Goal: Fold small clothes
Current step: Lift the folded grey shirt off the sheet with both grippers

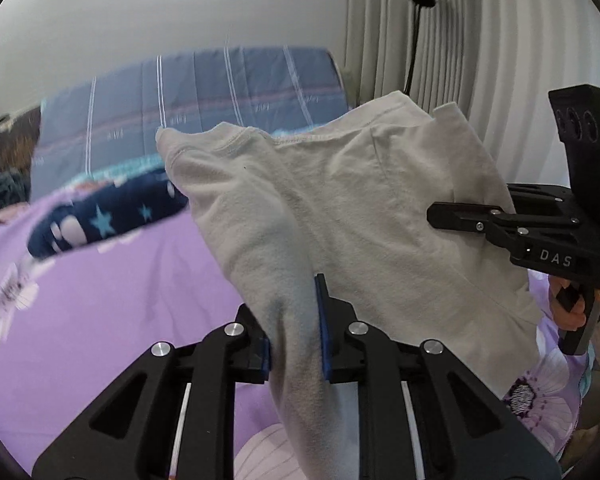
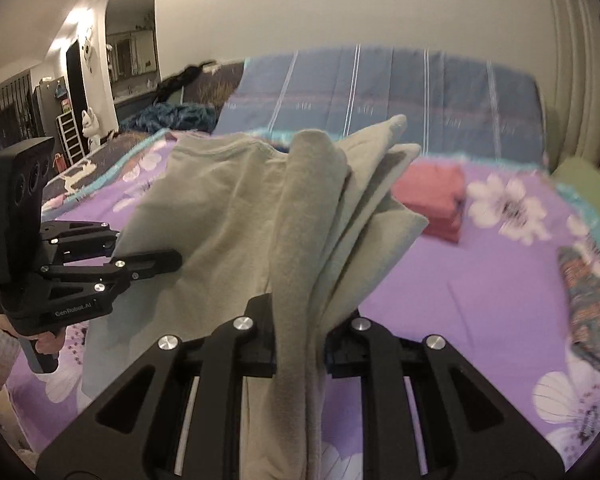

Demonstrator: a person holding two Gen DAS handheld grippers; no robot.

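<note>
1. Left wrist view: the left gripper (image 1: 296, 332) pinches a bunched part of the pale garment (image 1: 340, 200) between its blue pads (image 1: 321, 320). The garment hangs in the air above the purple floral bedsheet (image 1: 112, 312), not lying on it. The right gripper (image 1: 444, 212) comes in from the right side and its fingers lie against the cloth; the grip itself is not clear from here.
2. Same view: a dark blue cloth with stars (image 1: 100, 224) lies on the bed, behind and left of the garment. It looks not folded, so I judge it is work left.
3. Right wrist view: the right gripper (image 2: 300, 344) is pressed together on several layers of the same garment (image 2: 228, 208).
4. Same view: a folded red cloth (image 2: 432, 200) rests on the bedsheet (image 2: 460, 300), so at least one piece seems done. A patterned cloth (image 2: 592, 308) lies at the right edge.
5. Judgement: the pale garment is only lifted, its folding hardly begun. The open sheet below looks free for laying it.
</note>
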